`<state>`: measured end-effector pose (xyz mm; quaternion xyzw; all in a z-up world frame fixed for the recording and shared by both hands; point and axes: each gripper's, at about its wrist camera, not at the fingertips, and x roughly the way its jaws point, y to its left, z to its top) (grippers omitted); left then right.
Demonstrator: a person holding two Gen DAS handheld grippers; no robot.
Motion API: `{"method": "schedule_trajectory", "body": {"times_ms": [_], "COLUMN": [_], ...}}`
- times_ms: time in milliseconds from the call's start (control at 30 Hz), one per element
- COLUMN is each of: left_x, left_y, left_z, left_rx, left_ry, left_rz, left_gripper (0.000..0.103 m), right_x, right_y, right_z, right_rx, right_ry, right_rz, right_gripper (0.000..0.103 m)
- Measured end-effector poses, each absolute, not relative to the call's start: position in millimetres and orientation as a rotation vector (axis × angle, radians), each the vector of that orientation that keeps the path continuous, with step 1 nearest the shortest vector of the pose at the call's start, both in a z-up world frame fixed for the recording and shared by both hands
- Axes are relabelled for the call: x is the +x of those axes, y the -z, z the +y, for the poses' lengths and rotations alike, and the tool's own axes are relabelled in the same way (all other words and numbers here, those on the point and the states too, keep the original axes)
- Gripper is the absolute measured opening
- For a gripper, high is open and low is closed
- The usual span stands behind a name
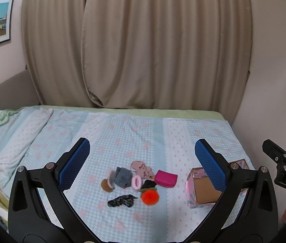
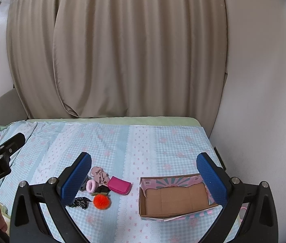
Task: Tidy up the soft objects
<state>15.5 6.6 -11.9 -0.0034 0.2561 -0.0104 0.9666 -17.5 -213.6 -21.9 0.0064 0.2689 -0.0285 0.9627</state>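
Both wrist cameras are looking forward from above the bed's (image 1: 122,141) near edge toward the curtain (image 1: 143,50), set back from everything; the left one is sitting further left, and both are sharing the cardboard box (image 2: 175,199)

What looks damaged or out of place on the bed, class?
The cardboard box looks damaged: its pink printed rim is torn and ragged along the back and left edges. It holds nothing, while the soft items, such as the orange pompom and pink scrunchie, lie jumbled beside the magenta pouch.
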Motion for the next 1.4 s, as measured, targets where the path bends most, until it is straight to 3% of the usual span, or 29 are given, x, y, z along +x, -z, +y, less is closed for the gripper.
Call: {"method": "schedule_trajectory", "body": {"times_ms": [1133,1400], "left_x": [14,16], "left_y": [14,28], "left_z": [15,43], "left_rx": [-0.021,0.014], "left_ry": [0.028,0.028], "left_rz": [0.532,0.558], "left_gripper": [0.103,0.103], "right_x": [-12,7], "right_y": [24,56], "right_z": [-208,-189], "right_rx": [0.006,0.052], "right_ry": [0.046,0.0], "right_rz": [0.54,0.597], "right_gripper": [0.103,0.103]}}
